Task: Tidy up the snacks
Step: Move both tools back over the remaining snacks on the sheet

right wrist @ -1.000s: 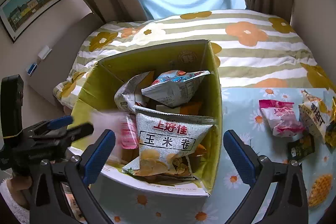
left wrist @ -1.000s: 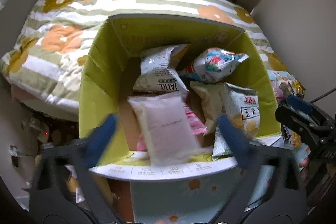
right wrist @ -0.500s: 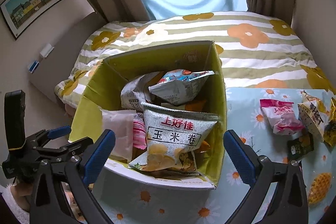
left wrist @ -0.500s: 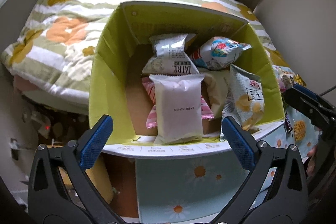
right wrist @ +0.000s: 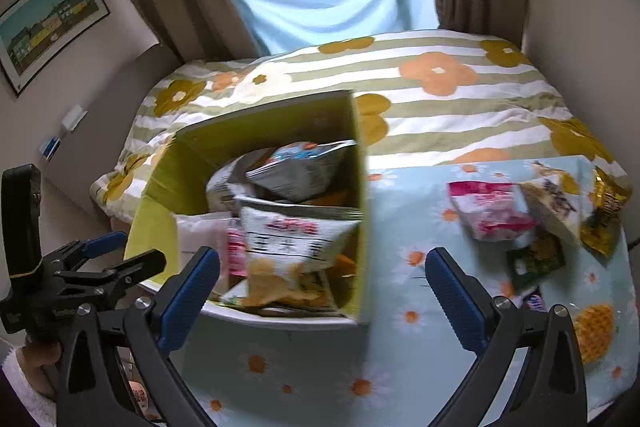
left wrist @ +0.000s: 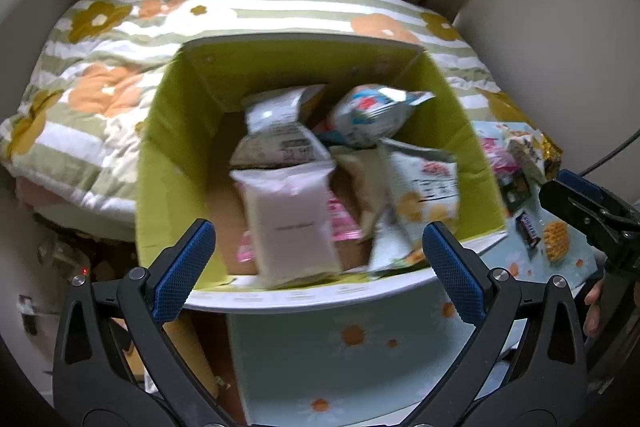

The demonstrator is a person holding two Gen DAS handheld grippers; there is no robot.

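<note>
A yellow-green cardboard box [left wrist: 176, 163] holds several snack bags. A white packet [left wrist: 296, 223] lies at its near side, over a pink pack [left wrist: 340, 223], beside a corn-chip bag [left wrist: 428, 187]. My left gripper [left wrist: 320, 267] hangs open just before the box's near rim, nothing between its fingers. My right gripper [right wrist: 322, 287] is open too, over the box's [right wrist: 360, 227] right corner. Loose snacks lie on the daisy tablecloth [right wrist: 400, 347] to the right: a pink bag [right wrist: 488, 215], a white patterned bag [right wrist: 556, 203], a gold packet [right wrist: 604, 211], a waffle snack [right wrist: 592, 331].
A bed with a flowered striped quilt [right wrist: 440, 99] lies behind the table, with curtains and a blue window cover beyond. The left gripper's body [right wrist: 92, 267] shows at the left edge of the right wrist view. A dark green packet [right wrist: 536, 259] and a chocolate bar [right wrist: 532, 303] lie among the loose snacks.
The white packet left my left gripper and dropped into the box; that gripper drew back. The right gripper swung right, so the box sits further left in its view.
</note>
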